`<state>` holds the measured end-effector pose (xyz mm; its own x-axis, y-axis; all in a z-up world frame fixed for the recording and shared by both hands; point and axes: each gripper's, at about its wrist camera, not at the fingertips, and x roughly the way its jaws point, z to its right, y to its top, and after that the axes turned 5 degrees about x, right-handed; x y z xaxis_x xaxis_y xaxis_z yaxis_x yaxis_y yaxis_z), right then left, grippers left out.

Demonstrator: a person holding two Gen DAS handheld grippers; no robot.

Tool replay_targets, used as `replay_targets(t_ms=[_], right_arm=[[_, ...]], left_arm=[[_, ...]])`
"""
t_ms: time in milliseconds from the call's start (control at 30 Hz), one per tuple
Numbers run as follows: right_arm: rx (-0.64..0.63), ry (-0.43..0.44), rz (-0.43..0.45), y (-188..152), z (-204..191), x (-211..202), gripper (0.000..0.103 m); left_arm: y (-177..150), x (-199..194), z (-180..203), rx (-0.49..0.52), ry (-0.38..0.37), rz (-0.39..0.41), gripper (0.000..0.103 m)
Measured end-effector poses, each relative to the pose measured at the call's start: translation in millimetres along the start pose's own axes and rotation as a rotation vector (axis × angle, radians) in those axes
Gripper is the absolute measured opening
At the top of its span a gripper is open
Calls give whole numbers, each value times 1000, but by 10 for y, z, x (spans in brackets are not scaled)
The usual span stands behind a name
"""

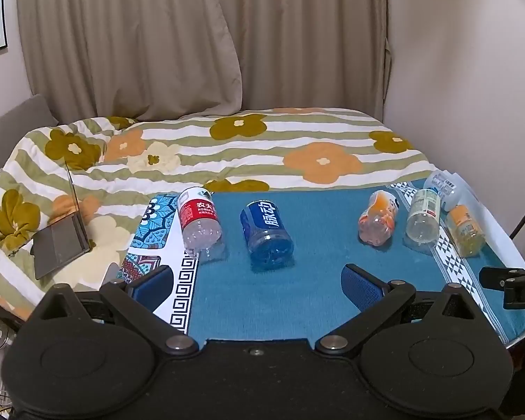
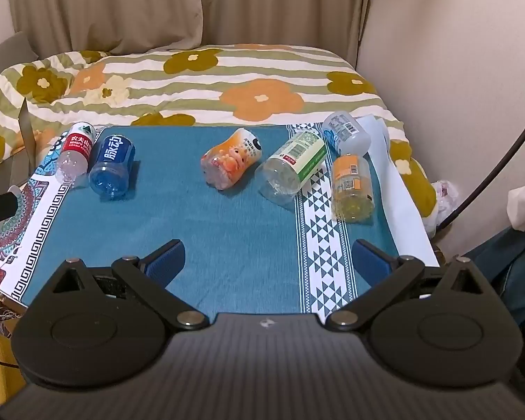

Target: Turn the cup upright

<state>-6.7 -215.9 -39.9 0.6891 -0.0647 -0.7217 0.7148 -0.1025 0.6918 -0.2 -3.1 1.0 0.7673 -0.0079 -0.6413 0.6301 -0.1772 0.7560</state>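
Left gripper [image 1: 258,281] and right gripper [image 2: 267,259]: fingers spread wide, holding nothing, above near edge of teal tablecloth [image 2: 227,217]. Six cut bottle cups on sides along far edge: red-label cup [image 1: 199,220], blue cup [image 1: 266,232] far-left; orange cartoon cup [image 2: 230,162] centre.

Six clear glossy plastic bottles, among them a blue-tinted plastic bottle [image 1: 266,232] and an orange-printed plastic bottle [image 2: 231,163], lie on a matt woven teal cloth [image 2: 227,231]; beyond, a soft floral cotton quilt [image 1: 227,147] and beige fabric curtains [image 1: 157,35].

A home bedroom: floral bedspread [image 1: 227,147], curtains [image 1: 192,35].
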Motion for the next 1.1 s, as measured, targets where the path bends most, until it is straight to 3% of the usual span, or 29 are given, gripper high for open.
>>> replay_targets(t_ms=[1100], right_arm=[[2, -2, -2, 11, 10, 4, 103]], left_arm=[[10, -16, 7, 8, -2, 5, 103]])
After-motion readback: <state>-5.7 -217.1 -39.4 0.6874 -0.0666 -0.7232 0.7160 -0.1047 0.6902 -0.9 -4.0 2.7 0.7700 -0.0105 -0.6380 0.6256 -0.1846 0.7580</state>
